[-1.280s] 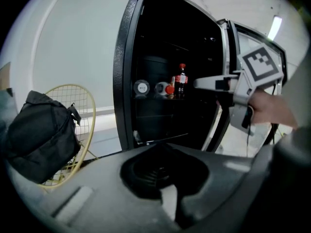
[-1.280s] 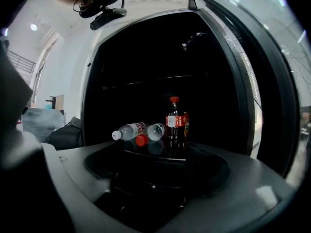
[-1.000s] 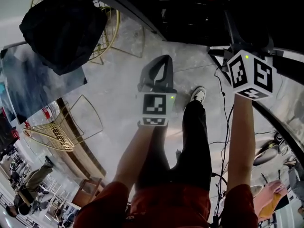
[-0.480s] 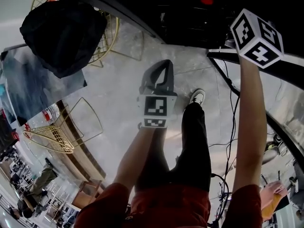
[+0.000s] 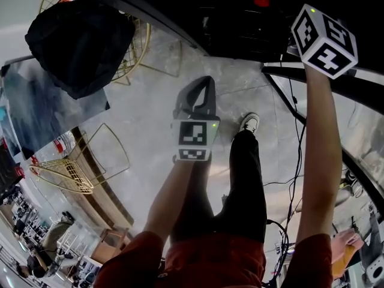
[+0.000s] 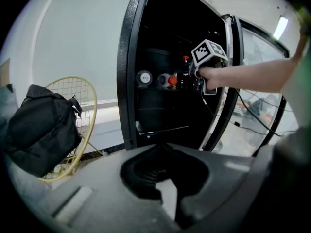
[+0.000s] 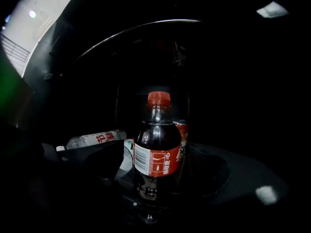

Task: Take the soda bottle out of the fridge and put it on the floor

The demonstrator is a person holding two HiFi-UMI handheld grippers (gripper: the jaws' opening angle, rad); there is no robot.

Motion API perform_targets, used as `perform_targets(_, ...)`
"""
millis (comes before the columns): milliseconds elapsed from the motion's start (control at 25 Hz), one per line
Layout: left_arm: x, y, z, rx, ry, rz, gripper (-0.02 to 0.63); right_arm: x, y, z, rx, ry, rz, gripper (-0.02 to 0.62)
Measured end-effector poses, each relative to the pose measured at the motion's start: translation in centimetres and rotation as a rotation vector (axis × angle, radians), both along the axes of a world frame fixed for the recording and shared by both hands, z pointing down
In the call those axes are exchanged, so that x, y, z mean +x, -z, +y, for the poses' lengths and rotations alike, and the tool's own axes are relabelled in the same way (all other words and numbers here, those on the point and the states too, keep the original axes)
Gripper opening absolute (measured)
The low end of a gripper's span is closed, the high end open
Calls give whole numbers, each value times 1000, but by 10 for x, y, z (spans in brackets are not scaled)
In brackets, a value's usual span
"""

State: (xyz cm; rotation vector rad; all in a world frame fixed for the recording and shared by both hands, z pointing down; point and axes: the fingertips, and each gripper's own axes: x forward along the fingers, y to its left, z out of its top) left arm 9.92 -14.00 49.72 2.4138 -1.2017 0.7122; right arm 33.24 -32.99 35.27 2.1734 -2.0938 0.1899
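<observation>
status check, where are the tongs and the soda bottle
Right tongs open inside fridge, astride soda bottle, not gripping. Left tongs shut, empty, outside. Soda bottle upright. Water bottle lying just left of it.

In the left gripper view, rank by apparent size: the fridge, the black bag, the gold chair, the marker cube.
1. Open black fridge.
2. Black fabric bag and gold wire chair: about alike, the chair partly hidden.
3. White square-marked cube.

soda bottle [image 7: 156, 149]: red cap, red label, dark liquid | bag [image 5: 78, 38]: black | chair [image 5: 60, 170]: gold
</observation>
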Motion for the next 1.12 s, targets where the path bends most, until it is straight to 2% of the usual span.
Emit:
perform_targets(320, -3, -2, 4, -7, -1, -4, 0, 1, -4, -1, -6, 6, -12, 390)
perform_targets(560, -5, -3, 3, -7, 4, -6, 0, 1, -3, -4, 0, 10, 39, 388)
perform_targets(800, -6, -4, 4, -8, 8, -8, 0, 5, -4, -5, -6, 11, -23, 387)
perform_targets(960, -5, -5, 4, -11, 9, -9, 0, 7, -5, -5, -4, 9, -67, 335)
perform_targets(1120, -4, -7, 4, -13, 10, -5, 0, 5, -5, -6, 0, 26, -46, 307)
